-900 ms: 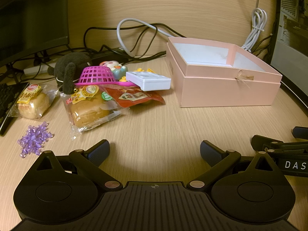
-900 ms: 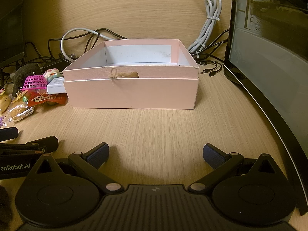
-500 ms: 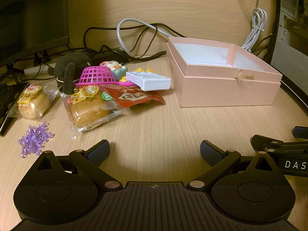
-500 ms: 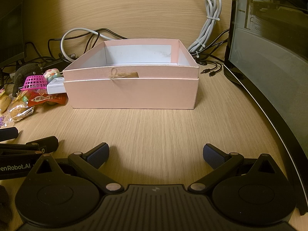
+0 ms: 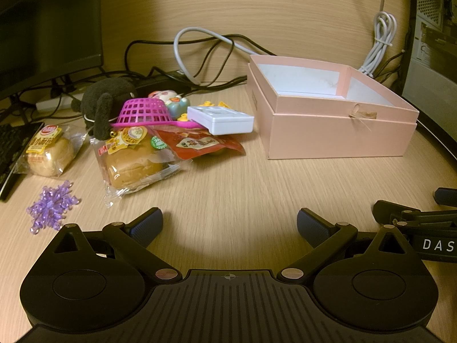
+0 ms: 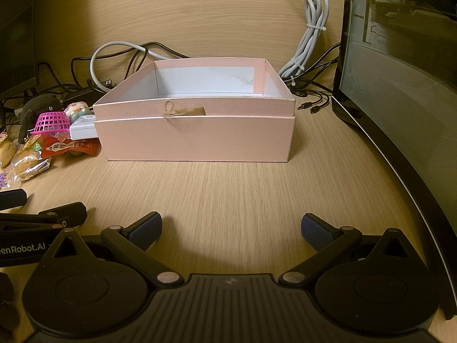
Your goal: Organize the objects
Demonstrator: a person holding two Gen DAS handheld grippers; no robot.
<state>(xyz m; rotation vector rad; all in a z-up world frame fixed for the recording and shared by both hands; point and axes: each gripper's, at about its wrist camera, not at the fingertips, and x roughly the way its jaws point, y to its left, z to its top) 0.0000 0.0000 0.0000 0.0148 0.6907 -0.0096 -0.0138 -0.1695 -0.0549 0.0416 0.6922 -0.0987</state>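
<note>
An open pink box (image 5: 337, 137) (image 6: 197, 140) stands on the wooden desk and looks empty inside. Left of it lies a pile: a white flat case (image 5: 221, 118), a red snack packet (image 5: 200, 144), a magenta mesh basket (image 5: 144, 113) upside down, a black plush toy (image 5: 105, 103), a small pastel figure (image 5: 168, 100), two wrapped buns (image 5: 132, 165) (image 5: 48, 154) and a purple snowflake (image 5: 51, 207). My left gripper (image 5: 230, 224) is open and empty, short of the pile. My right gripper (image 6: 231, 228) is open and empty in front of the box.
Cables (image 5: 200, 57) and a bundled grey cord (image 6: 311, 45) lie behind the box. A monitor (image 5: 42, 28) and keyboard (image 5: 11, 154) sit at the left. A computer case (image 6: 400, 71) stands at the right.
</note>
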